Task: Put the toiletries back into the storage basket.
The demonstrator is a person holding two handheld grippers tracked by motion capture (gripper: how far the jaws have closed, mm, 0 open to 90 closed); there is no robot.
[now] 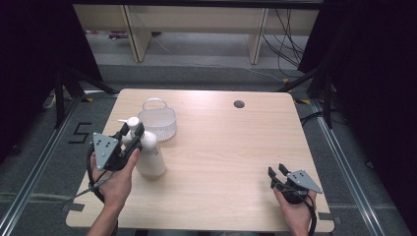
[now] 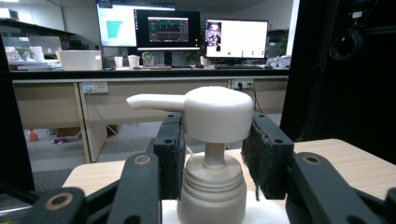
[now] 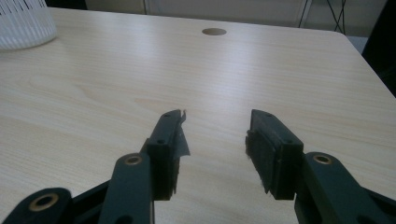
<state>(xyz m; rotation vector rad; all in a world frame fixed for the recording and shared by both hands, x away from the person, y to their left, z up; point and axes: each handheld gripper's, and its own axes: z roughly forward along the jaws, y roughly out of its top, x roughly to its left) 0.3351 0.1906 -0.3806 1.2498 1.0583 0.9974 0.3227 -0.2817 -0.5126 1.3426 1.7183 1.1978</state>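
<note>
While the pump bottle (image 2: 212,154) stands upright, the left gripper (image 2: 212,151) flanks its neck — contact unclear.

My left gripper (image 1: 134,139) has no free room between its jaws: the bottle (image 1: 150,156) pump neck stands there, pads close on both sides. Just beyond it the basket (image 1: 158,121) blocks forward travel. Ahead of my right gripper (image 1: 277,171) the table (image 1: 221,147) is bare wood, and the gap between its jaws is unobstructed. Between my two grippers the surface offers open passage. A small hole (image 1: 239,104) lies far forward.
</note>
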